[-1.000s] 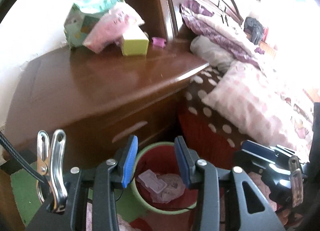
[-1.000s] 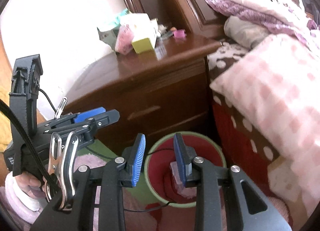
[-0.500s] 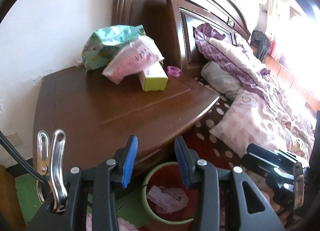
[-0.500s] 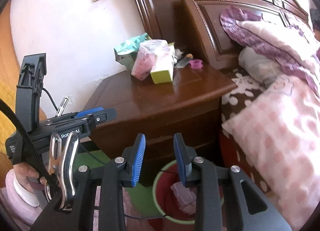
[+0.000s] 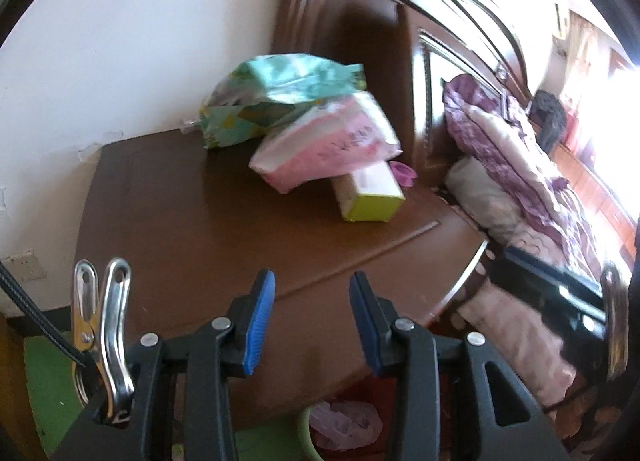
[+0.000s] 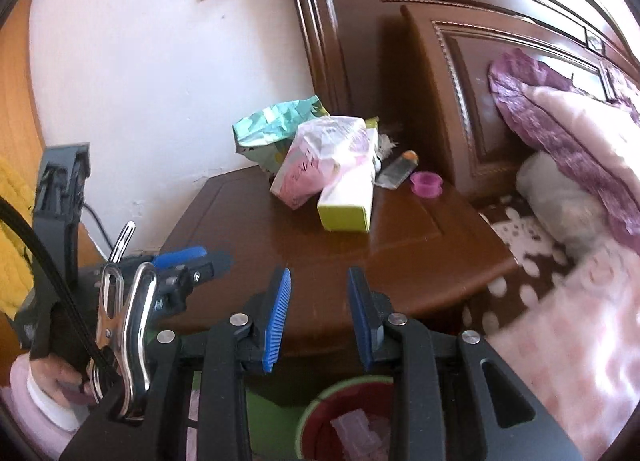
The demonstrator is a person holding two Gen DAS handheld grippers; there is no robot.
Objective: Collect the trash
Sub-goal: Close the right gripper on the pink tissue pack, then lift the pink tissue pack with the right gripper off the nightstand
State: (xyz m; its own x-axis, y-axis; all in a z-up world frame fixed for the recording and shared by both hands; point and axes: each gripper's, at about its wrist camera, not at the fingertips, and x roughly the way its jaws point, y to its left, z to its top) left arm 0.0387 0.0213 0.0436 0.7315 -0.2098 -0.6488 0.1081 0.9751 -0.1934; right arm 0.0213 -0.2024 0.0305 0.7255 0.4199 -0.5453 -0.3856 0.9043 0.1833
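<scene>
The left gripper (image 5: 311, 317) is seen over the near edge of a dark wooden nightstand (image 5: 192, 229), its blue-padded jaws parted by a moderate gap with nothing between them; the right gripper (image 6: 318, 313) is likewise held over the nightstand's front edge, its jaws set narrowly apart and empty. At the back of the nightstand top, toward twelve o'clock from the left gripper, a crumpled mint-green packet (image 5: 276, 97) is leaned against the wall; a pink and white plastic packet (image 5: 332, 145) is propped on it and on a yellow-green box (image 5: 370, 193), which lies on its side at about one o'clock. A small magenta cap (image 6: 427, 183) is seen at one o'clock in the right wrist view, just beside a grey tube with an orange end (image 6: 398, 169). Below the nightstand, at six o'clock in both views, a green-rimmed red trash bin (image 6: 320, 401) is partly hidden behind the gripper arms; clear plastic wrapping (image 5: 346, 423) is already lying inside it. A bed with pink checked bedding (image 6: 568, 325) and a purple quilt (image 6: 560, 101) is seen at three o'clock. A hand (image 6: 60, 375) on the left gripper's handle is visible at eight o'clock in the right wrist view.
</scene>
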